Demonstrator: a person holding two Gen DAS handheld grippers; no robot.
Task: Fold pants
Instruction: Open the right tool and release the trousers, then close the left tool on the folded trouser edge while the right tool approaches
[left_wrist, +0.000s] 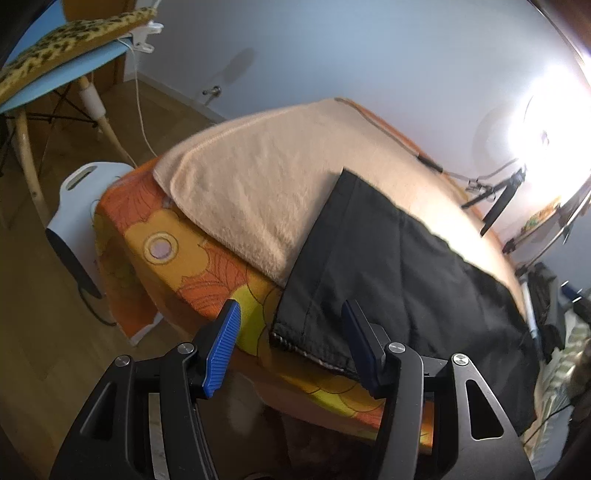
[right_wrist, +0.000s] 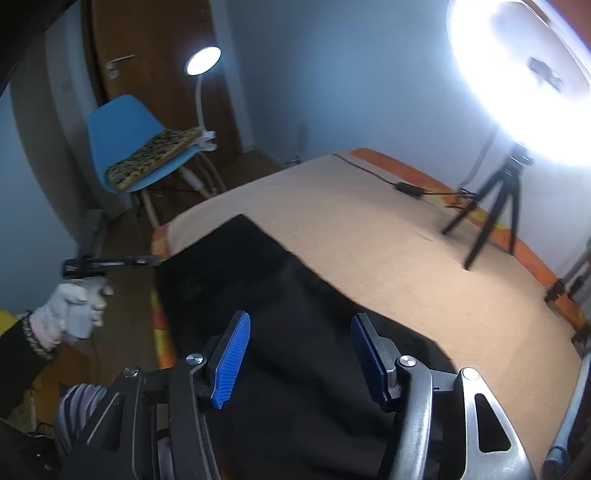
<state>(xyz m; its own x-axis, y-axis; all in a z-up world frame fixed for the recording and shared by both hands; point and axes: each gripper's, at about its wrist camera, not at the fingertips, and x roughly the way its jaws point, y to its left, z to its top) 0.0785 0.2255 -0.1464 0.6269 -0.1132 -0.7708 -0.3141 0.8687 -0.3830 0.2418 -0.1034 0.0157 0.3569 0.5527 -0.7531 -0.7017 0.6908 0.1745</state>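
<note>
Black pants (left_wrist: 399, 280) lie flat on a beige towel (left_wrist: 266, 184) over the table, with the hemmed leg end hanging over the near edge. My left gripper (left_wrist: 291, 325) is open, its blue pads on either side of the hem corner, not touching it. In the right wrist view the pants (right_wrist: 280, 314) spread across the near left of the towel (right_wrist: 406, 251). My right gripper (right_wrist: 299, 339) is open just above the black cloth. The gloved left hand with its gripper (right_wrist: 110, 263) shows at the left edge of the table.
An orange flowered cloth (left_wrist: 192, 266) covers the table under the towel. A blue chair (right_wrist: 125, 147) with a patterned cushion and a clip lamp stands behind. A ring light on a tripod (right_wrist: 495, 206) and a cable with a black box (right_wrist: 410, 188) sit at the far side. A white stool (left_wrist: 85, 206) stands by the table corner.
</note>
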